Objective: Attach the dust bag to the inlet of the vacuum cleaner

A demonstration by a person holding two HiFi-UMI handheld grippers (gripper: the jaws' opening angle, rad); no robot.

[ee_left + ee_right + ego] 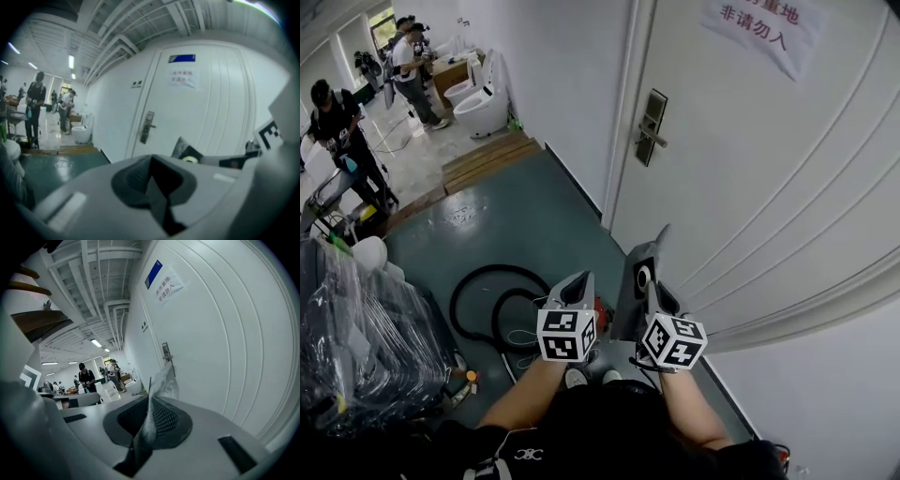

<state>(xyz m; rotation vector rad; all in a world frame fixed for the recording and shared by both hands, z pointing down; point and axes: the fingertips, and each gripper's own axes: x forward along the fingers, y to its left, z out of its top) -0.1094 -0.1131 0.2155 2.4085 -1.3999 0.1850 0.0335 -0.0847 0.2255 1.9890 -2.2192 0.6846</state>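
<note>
The left claw (578, 284) (151, 168) is shut, its dark ribbed pads pressed together with nothing between them. It sits just beside the bag's left edge, and I cannot tell if it touches. The right claw (661, 295) (149, 413) is closed on the bag (628, 302) (161, 380) (187, 151). Its mesh-patterned pads pinch a thin, crinkled grey sheet that sticks up past the tips.

From above, the bag is a flat grey panel held upright and tilted between the two claws, with a round hole ringed in black near its middle. Both claws are smooth light-grey plastic, each with a white cube printed with black square markers.

At far left stands a bulky thing wrapped in clear, wrinkled plastic (356, 328). Beside it a black hose (475, 275) lies in loops on the glossy teal floor (516, 225), below and left of the claws. To the right is a white panelled door (769, 187) with curved grooves, a metal lever handle (649, 131) and a paper sign (759, 28) near its top.
</note>
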